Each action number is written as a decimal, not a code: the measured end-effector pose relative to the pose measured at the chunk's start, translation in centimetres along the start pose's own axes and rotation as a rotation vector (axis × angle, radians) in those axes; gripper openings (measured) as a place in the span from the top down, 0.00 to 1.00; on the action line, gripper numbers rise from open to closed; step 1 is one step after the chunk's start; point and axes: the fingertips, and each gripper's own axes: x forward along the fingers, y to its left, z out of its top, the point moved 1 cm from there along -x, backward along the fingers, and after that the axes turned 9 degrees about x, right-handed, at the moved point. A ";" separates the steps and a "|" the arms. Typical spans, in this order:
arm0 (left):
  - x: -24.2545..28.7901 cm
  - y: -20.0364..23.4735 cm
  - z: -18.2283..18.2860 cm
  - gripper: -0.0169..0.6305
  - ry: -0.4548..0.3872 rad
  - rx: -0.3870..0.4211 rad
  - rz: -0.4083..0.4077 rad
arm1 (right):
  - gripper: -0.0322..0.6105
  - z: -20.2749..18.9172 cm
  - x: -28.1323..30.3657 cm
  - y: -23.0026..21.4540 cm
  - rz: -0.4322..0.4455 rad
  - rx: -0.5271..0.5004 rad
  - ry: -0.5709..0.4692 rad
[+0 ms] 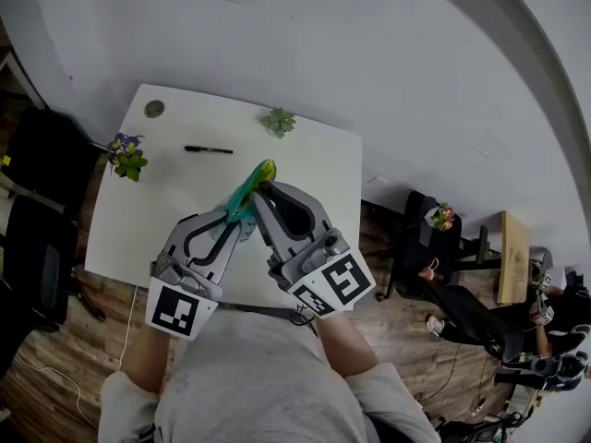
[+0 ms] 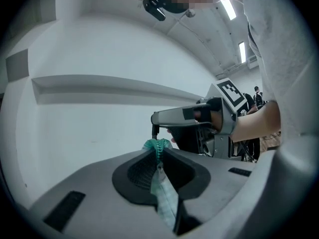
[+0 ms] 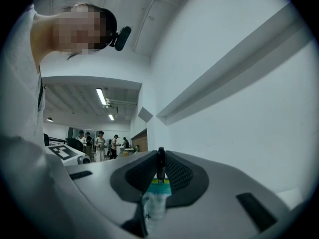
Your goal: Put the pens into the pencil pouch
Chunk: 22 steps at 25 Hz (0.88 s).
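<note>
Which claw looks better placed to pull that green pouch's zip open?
Probably the right claw: it pinches the dark zip pull, while the left claw clamps the pouch fabric, anchoring it.

Left gripper (image 1: 236, 216) aims 1 o'clock, jaws clamped on pouch (image 1: 254, 178); right gripper (image 1: 262, 190) aims 11 o'clock, pinching zipper pull (image 3: 160, 166).
</note>
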 end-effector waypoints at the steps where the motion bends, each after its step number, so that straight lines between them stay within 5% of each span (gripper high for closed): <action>1: -0.2 0.2 0.0 0.88 -0.002 0.001 0.007 | 0.86 -0.3 0.1 0.3 0.007 -0.013 0.015; 10: -1.7 1.4 -0.9 0.88 0.032 -0.003 0.059 | 0.82 -0.6 1.1 0.3 0.015 -0.006 0.041; 16: -3.8 2.6 -2.3 0.88 0.074 -0.003 0.122 | 0.89 -2.6 3.0 -3.3 -0.094 0.025 0.240; 22: -6.8 4.3 -3.9 0.88 0.122 -0.017 0.209 | 0.89 -5.6 6.3 -5.1 -0.051 0.010 0.428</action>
